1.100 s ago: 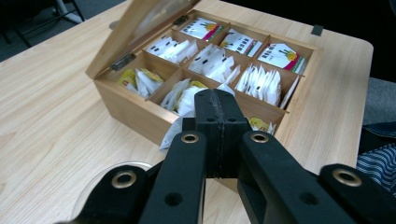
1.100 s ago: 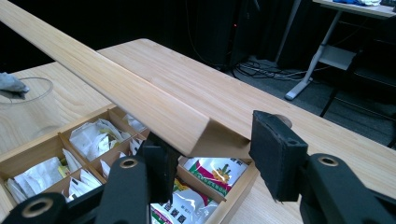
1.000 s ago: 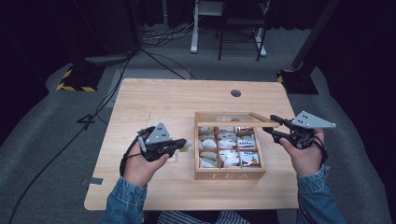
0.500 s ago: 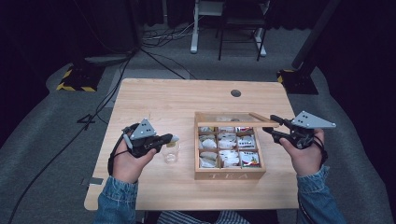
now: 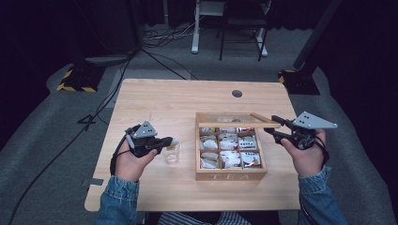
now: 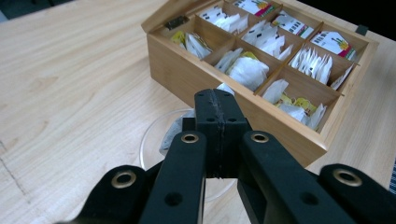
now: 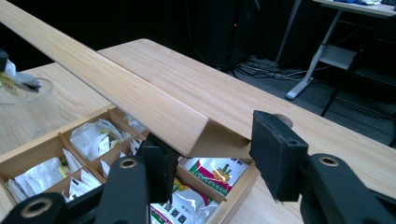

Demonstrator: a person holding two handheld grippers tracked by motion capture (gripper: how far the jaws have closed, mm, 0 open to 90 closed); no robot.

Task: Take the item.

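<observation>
Left gripper (image 5: 165, 140): jaws pressed together on a tea bag (image 6: 173, 133) held over the glass cup (image 5: 172, 152), just left of the tea box (image 5: 230, 174) | Right gripper (image 5: 270, 126): jaws spread, propping the raised lid (image 7: 116, 88) | Table (image 5: 155, 101): wooden.

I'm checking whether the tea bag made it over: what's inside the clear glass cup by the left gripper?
A tea bag hangs into the glass cup, pinched by the left gripper. The jaws cover the cup's bottom.
</observation>
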